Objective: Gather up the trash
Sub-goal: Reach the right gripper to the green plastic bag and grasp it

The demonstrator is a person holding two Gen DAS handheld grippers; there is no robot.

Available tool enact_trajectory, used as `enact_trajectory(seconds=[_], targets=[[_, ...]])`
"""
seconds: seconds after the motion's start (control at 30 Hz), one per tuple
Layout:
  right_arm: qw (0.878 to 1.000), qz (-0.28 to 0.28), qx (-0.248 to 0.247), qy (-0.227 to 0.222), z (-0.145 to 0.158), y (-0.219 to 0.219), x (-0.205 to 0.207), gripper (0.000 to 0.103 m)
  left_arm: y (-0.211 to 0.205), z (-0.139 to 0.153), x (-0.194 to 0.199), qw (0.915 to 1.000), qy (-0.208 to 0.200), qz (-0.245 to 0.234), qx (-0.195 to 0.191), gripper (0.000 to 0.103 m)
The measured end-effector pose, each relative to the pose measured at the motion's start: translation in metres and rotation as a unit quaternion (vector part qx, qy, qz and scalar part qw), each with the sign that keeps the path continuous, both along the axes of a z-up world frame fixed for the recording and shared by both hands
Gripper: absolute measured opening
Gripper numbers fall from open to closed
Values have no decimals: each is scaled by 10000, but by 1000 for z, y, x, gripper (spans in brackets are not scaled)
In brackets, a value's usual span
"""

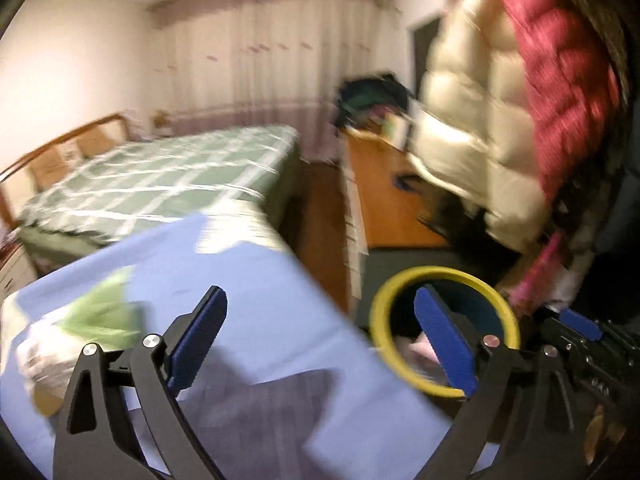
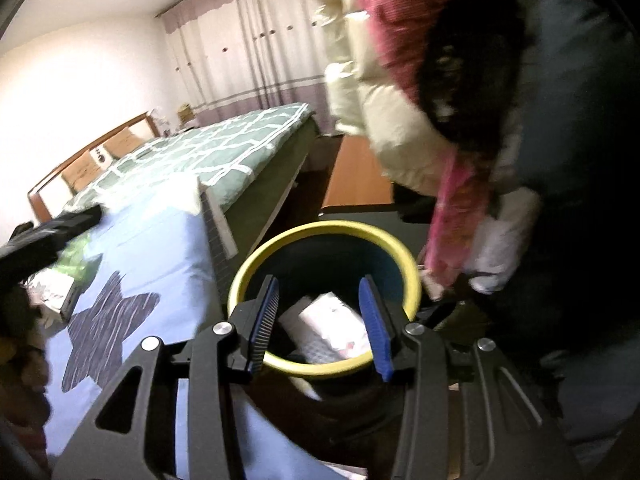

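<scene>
A round bin with a yellow rim (image 2: 328, 229) and dark inside stands on the floor beside a table with a light blue cloth (image 2: 160, 256). White and pink trash (image 2: 332, 330) lies inside the bin. My right gripper (image 2: 320, 324) is open and empty, right above the bin's mouth. My left gripper (image 1: 320, 340) is open and empty, over the blue cloth's (image 1: 240, 280) edge, with the bin (image 1: 440, 272) to its right. Green and white wrappers (image 1: 96, 312) lie blurred on the cloth at the left; they also show in the right wrist view (image 2: 72, 264).
A bed with a green checked cover (image 1: 160, 176) stands beyond the table. Puffy cream and red jackets (image 1: 500, 100) hang at the right, just over the bin. A wooden desk (image 1: 384, 200) with dark clutter stands behind. A dark star shape (image 2: 108, 324) is printed on the cloth.
</scene>
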State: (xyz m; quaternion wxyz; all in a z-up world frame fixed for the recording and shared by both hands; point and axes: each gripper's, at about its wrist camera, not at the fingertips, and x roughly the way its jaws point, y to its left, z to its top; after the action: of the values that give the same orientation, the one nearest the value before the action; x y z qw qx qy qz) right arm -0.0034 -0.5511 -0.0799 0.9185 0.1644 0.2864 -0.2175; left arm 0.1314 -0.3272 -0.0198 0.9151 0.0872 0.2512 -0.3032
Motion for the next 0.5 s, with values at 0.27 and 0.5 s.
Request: enact_trajectory(seconds=[0.27, 0.5], targets=[[9975, 684, -70, 165, -2, 50, 43, 41, 176, -1, 16, 9803, -415, 1891, -390, 98], [9887, 1485, -91, 196, 3, 107, 91, 41, 312, -20, 34, 9322, -567, 3563, -272, 98]])
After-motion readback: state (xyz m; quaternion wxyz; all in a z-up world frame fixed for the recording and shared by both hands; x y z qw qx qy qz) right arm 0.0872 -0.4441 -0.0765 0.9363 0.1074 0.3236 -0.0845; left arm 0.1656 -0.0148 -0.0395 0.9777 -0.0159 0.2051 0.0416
